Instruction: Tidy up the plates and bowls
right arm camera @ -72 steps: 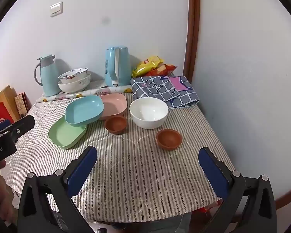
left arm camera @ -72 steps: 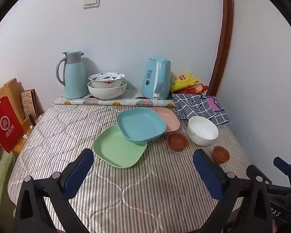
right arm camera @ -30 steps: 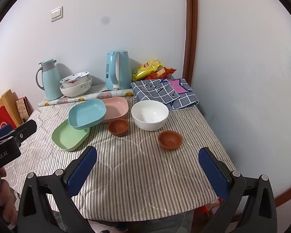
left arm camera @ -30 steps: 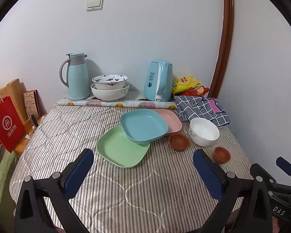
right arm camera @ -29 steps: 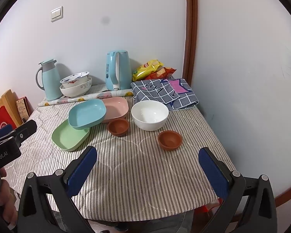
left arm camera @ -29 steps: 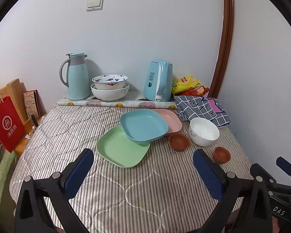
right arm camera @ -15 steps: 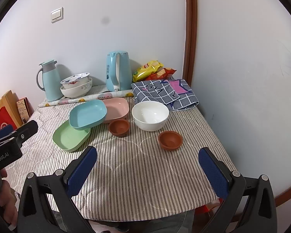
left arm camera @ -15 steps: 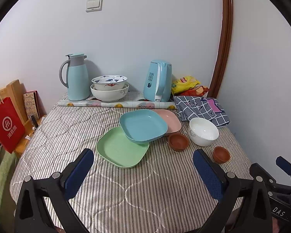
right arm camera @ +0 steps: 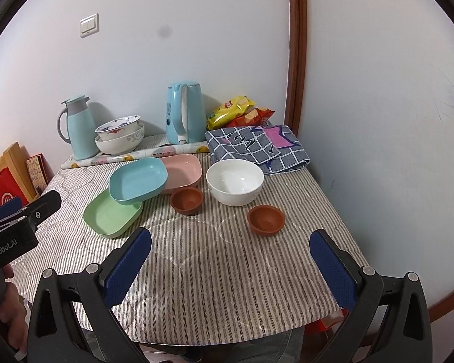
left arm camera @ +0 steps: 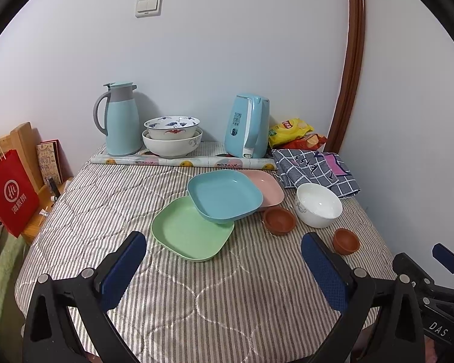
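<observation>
A blue plate (left arm camera: 225, 196) lies tilted across a green plate (left arm camera: 188, 233) and a pink plate (left arm camera: 268, 188) on the striped tablecloth. A white bowl (left arm camera: 317, 205) and two small brown bowls (left arm camera: 279, 220) (left arm camera: 346, 241) sit to their right. My left gripper (left arm camera: 224, 257) is open and empty, above the near table edge. My right gripper (right arm camera: 231, 254) is open and empty, near the front edge, short of the nearer brown bowl (right arm camera: 265, 219). The right wrist view also shows the blue plate (right arm camera: 138, 179), green plate (right arm camera: 112, 214), pink plate (right arm camera: 183, 172), white bowl (right arm camera: 235, 186) and farther brown bowl (right arm camera: 186, 200).
At the back stand a blue thermos (left arm camera: 120, 118), two stacked patterned bowls (left arm camera: 172, 136), a blue kettle (left arm camera: 247, 130), snack bags (left arm camera: 293, 131), a rolled sheet (left arm camera: 181, 161) and a folded checked cloth (left arm camera: 314, 168). A red bag (left arm camera: 10, 192) hangs at the left. The wall closes the right side.
Both grippers have drawn back and risen slightly, so the table looks a little farther. Nothing on the table has moved. Both stay open.
</observation>
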Available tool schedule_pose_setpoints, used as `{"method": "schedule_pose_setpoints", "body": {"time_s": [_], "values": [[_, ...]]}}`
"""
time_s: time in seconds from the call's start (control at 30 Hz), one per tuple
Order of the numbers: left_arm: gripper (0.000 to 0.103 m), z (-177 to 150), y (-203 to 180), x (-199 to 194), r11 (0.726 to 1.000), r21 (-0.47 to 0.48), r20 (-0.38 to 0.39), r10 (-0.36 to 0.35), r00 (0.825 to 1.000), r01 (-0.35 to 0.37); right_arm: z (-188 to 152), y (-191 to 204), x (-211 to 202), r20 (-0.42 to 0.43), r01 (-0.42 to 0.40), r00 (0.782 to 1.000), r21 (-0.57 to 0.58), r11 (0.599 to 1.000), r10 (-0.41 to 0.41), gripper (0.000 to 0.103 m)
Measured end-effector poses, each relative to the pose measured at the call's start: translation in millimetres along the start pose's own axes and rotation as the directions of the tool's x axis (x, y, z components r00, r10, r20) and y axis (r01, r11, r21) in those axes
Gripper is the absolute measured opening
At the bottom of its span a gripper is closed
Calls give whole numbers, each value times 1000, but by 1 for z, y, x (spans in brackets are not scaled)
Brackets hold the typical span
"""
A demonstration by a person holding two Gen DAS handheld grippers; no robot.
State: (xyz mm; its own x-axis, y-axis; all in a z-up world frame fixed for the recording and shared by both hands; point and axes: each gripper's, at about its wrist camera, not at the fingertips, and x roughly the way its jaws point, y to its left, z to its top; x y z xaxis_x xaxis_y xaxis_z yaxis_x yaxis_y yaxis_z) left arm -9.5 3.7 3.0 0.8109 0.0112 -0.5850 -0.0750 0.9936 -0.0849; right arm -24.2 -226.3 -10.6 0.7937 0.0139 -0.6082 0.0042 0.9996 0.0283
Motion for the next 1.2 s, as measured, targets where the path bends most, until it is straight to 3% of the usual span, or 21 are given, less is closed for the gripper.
{"method": "schedule_pose_setpoints", "body": {"time_s": [0.73,1.2], "values": [[103,2,0,7,1000,4,-2,-8,1000,8,0,3,2,11,12,1000,-13,1000,-12,103],[103,8,22,52,998,-50,-77,23,997,-27,11,8,26,1,-15,1000,-19,1000,15,103]]}}
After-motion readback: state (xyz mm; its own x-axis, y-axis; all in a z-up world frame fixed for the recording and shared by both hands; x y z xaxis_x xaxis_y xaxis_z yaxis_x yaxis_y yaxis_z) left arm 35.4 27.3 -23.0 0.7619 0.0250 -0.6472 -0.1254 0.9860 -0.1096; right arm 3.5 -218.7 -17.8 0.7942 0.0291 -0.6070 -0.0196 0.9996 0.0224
